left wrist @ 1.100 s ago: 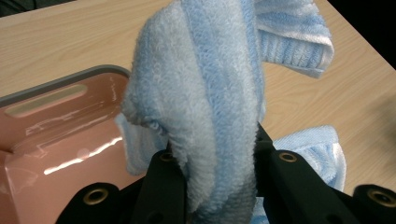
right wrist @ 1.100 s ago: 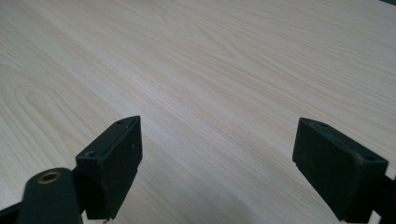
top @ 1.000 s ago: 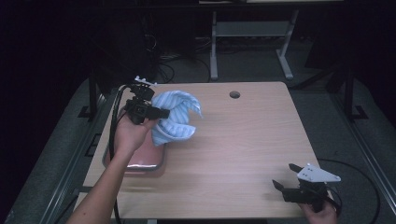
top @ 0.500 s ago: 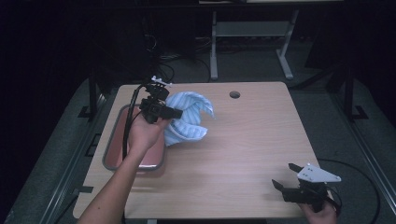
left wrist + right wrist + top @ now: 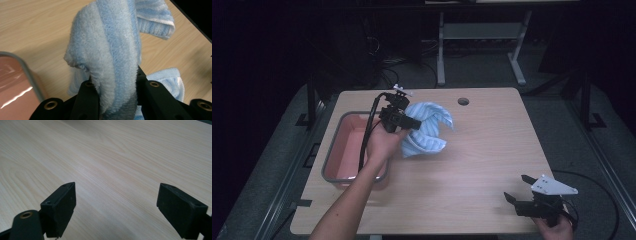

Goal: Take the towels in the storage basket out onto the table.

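A light blue striped towel [image 5: 428,129] hangs bunched above the wooden table [image 5: 472,150], just right of the pink tub [image 5: 343,150]. My left gripper [image 5: 412,123] is shut on the towel, and in the left gripper view the thick terry cloth [image 5: 112,50] is pinched between the two black jaws and rises up past them. At the table's front right corner my right gripper [image 5: 517,189] rests low and stands open. In the right gripper view its two fingers [image 5: 62,202] are wide apart over bare wood with nothing between them.
The pink tub with a grey rim [image 5: 27,75] sits at the left side of the table. A round cable hole [image 5: 463,101] is near the far edge. Black cables trail from both grippers. Beyond the table are desk legs and a dark floor.
My left gripper has carried the towel to the right and a little lower, away from over the tub toward the table's middle. The right gripper has not moved.
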Demonstrator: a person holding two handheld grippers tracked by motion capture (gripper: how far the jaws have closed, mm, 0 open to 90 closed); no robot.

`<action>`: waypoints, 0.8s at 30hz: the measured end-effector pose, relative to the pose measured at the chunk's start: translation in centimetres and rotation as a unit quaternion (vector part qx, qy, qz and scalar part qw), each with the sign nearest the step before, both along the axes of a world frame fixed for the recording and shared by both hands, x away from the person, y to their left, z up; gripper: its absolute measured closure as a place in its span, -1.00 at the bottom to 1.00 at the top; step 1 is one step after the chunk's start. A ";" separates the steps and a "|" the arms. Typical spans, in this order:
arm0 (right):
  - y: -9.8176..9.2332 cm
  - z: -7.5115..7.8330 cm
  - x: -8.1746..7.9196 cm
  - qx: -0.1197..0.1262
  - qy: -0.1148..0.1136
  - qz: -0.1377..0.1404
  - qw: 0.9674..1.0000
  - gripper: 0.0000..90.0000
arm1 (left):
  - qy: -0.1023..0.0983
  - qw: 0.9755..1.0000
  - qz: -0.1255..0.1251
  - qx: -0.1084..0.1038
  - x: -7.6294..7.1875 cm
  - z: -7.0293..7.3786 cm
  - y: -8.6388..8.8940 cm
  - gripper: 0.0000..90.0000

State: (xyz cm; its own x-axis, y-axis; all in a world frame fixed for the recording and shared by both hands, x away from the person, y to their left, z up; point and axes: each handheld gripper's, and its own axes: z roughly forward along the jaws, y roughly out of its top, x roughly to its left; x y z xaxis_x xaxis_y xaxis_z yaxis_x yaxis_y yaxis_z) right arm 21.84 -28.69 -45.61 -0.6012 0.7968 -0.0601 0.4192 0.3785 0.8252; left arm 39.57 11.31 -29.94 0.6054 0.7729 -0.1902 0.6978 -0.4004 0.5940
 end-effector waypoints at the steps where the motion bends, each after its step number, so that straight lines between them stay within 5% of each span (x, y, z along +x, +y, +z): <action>1: -0.1 0.0 0.0 0.001 -0.002 -0.001 1.000 -0.66 | 0.000 1.000 -0.001 -0.002 0.1 -0.1 -0.2 0.64; 24: 0.1 0.2 -0.1 0.002 -0.001 -0.002 1.000 -0.66 | 0.003 0.999 -0.039 0.000 0.8 -0.7 -4.8 0.64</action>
State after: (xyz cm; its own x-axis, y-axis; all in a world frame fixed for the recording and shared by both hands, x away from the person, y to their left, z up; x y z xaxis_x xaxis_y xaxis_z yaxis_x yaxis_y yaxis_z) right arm 21.79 -28.60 -45.45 -0.5977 0.7997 -0.0576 0.4197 0.3732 0.8274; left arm 40.38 6.52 -30.67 0.6620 0.7241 -0.1936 0.6683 -0.4534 0.5897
